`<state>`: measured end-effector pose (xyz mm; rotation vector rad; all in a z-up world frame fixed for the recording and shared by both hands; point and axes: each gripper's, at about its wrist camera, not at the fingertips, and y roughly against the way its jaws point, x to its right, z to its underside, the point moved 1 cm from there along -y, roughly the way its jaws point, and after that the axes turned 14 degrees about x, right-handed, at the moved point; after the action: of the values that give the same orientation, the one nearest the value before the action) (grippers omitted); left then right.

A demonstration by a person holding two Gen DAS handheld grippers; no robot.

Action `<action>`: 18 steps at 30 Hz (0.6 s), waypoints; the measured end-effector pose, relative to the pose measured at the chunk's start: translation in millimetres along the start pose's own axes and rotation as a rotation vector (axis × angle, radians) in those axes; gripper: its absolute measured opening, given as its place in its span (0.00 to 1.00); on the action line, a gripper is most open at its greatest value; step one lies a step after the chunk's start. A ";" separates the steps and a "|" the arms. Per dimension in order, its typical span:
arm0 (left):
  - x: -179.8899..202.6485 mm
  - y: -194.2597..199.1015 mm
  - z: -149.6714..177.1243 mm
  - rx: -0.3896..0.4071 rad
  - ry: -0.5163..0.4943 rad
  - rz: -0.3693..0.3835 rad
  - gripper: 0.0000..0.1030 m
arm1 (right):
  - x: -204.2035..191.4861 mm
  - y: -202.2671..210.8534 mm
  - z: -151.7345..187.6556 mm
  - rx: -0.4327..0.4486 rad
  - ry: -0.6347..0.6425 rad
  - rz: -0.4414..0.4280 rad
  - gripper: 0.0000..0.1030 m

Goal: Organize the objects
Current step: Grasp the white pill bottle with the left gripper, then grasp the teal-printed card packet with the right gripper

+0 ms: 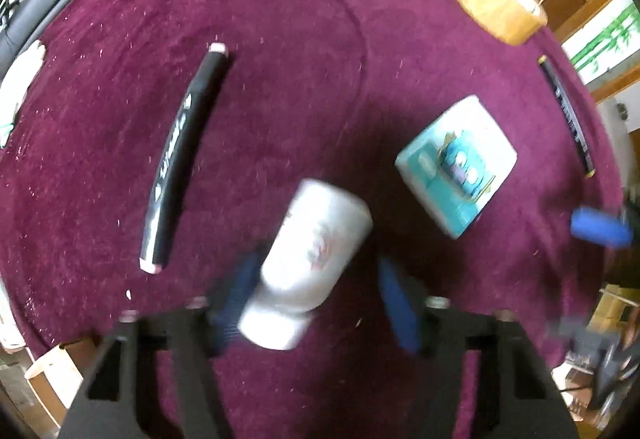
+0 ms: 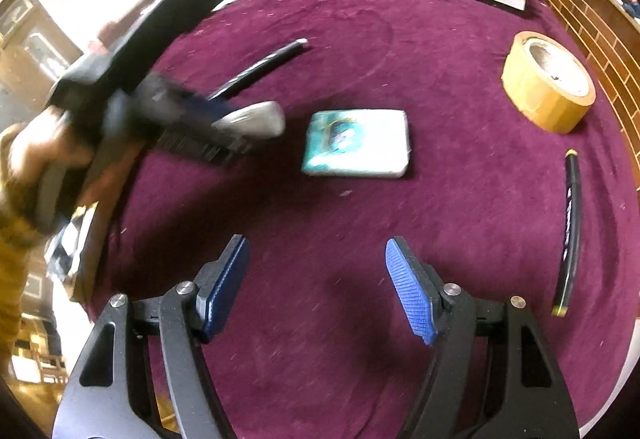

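Little is sorted yet: a white bottle is straddled by the half-closed left gripper, contact unclear through blur, while the right gripper is held wide and empty, with tissue pack, tape roll and pens ahead.

The surface wears a matt, napped maroon cloth flecked with pale lint, and at two o'clock on it the tape roll looks like glossy tan plastic film round a grey card core. The right gripper has blue fingers with a rough knurled face on matt black plastic arms fixed by shiny metal pins. The tissue pack shows a smooth, faintly shiny wrapper.
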<state>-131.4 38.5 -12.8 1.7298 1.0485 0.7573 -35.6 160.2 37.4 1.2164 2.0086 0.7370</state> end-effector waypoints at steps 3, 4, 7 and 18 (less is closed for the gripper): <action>0.7 5.0 6.4 0.030 -0.008 -0.012 0.34 | 10.8 -20.9 -12.4 -0.017 -0.011 0.032 0.69; -0.9 6.4 8.0 0.033 0.005 -0.009 0.33 | 12.6 -27.7 -16.3 -0.022 -0.009 0.039 0.69; -7.3 11.7 15.6 0.043 0.052 0.008 0.33 | 17.0 -47.3 -29.2 -0.031 0.000 0.068 0.69; -13.8 44.1 93.0 0.015 0.195 0.045 0.33 | -0.8 -95.4 -49.3 -0.082 0.075 0.117 0.72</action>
<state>-45.5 -19.4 -6.1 1.7229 1.1512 0.9636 -124.0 114.6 -3.1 1.2832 1.9594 0.9256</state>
